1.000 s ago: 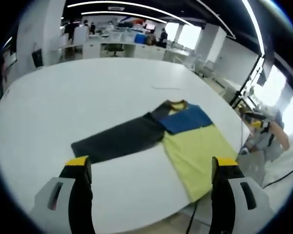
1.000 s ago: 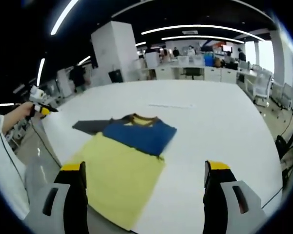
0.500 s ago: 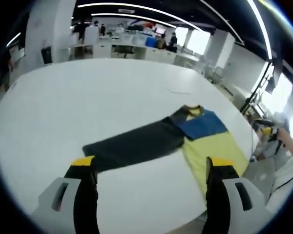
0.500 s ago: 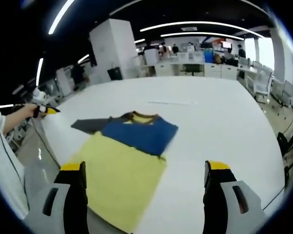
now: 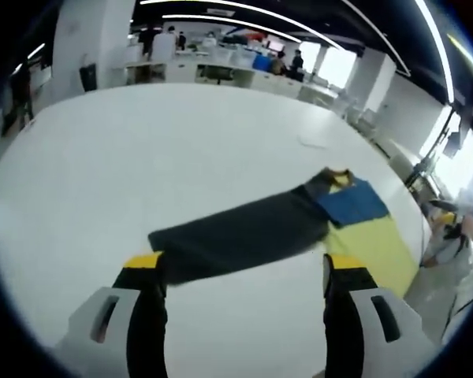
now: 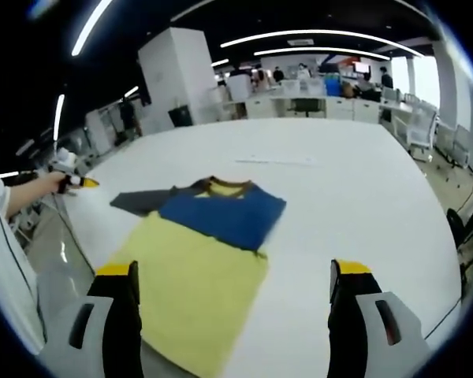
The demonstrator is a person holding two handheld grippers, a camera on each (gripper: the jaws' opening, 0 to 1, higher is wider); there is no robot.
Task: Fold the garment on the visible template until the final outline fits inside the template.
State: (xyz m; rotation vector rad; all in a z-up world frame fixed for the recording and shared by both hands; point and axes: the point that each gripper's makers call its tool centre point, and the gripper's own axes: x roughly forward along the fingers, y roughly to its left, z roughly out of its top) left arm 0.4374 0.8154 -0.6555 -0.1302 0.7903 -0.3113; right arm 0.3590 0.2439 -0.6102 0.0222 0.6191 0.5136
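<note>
White table (image 5: 142,157) in open office, desks far behind. Shirt (image 6: 213,236) flat near table edge: yellow body, blue chest, one dark sleeve (image 5: 244,236) stretched straight out sideways. No template outline visible to me. Left gripper (image 5: 240,272): jaws apart, empty, above table; sleeve cuff just ahead between them, sleeve's long axis running away up-right toward body. Right gripper (image 6: 232,276): jaws apart, empty, yellow hem ahead-left. Your left is nearer sleeve, so likely take cuff and fold it across body.

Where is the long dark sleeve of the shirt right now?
In the left gripper view the dark sleeve lies flat on the white table, stretching from the blue and yellow shirt toward the open left gripper.
</note>
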